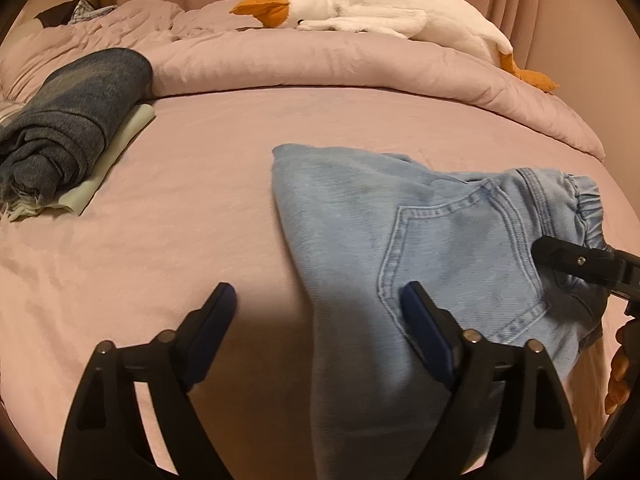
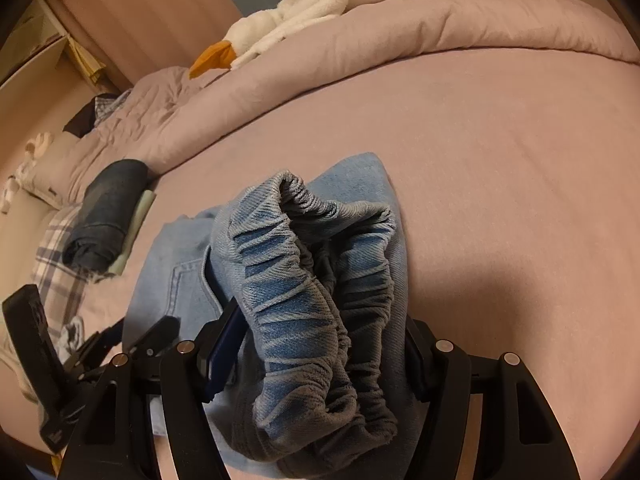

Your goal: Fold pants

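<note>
Light blue denim pants (image 1: 420, 240) lie folded on the pink bed sheet (image 1: 180, 200), back pocket up. My left gripper (image 1: 320, 308) is open, its right finger (image 1: 428, 332) resting on the denim and its left finger over the sheet. In the right wrist view the bunched elastic waistband (image 2: 312, 280) sits between the fingers of my right gripper (image 2: 320, 344), which stand wide apart around it. The right gripper also shows at the right edge of the left wrist view (image 1: 580, 264), at the waistband.
A folded dark blue garment (image 1: 76, 120) lies on a pale green one at the left. A rolled pink duvet (image 1: 360, 68) runs across the back with a white plush goose (image 1: 380, 4) on it. Plaid fabric (image 2: 60, 264) lies at the left.
</note>
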Motion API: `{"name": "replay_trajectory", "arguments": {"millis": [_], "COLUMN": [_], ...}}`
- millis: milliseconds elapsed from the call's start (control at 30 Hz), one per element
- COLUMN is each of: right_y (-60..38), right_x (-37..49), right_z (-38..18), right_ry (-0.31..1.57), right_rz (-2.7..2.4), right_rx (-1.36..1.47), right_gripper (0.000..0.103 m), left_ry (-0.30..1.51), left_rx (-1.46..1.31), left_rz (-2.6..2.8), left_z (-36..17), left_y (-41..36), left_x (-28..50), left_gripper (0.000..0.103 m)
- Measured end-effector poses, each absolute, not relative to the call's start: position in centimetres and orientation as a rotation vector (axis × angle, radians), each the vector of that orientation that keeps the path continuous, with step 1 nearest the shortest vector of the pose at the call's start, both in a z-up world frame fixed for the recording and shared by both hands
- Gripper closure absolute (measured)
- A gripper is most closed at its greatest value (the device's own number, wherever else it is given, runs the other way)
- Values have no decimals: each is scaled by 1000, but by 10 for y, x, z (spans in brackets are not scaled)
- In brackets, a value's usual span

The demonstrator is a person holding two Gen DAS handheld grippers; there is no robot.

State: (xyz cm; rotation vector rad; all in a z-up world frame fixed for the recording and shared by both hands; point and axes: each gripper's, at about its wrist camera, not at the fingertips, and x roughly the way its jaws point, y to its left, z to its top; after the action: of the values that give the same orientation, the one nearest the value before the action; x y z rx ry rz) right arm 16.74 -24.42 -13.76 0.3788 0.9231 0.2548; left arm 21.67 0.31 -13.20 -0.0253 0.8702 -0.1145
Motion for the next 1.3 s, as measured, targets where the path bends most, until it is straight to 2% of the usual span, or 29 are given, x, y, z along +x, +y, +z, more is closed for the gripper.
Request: {"name": "replay_trajectory", "arguments": {"millis": [200, 667, 967, 1300], "right_y": [-250, -264, -262, -250], "right_x": [167, 152, 152, 117], "right_z": [-138, -124, -138, -110], "right_ry": [939, 930, 993, 950], "right_rz": [262, 243, 164, 164], "right_rx": [401, 414, 330, 246], "right_gripper": [37, 37, 37, 37], "left_ry": [893, 951, 972, 921], "left_rx": [-67, -189, -157, -111], "left_rz": [-117, -131, -94, -98], "left_z": [-134, -127, -133, -106], "left_y": [9, 23, 21, 10], "left_x": [217, 200, 194, 154], "left_gripper": [8, 10, 8, 9]}}
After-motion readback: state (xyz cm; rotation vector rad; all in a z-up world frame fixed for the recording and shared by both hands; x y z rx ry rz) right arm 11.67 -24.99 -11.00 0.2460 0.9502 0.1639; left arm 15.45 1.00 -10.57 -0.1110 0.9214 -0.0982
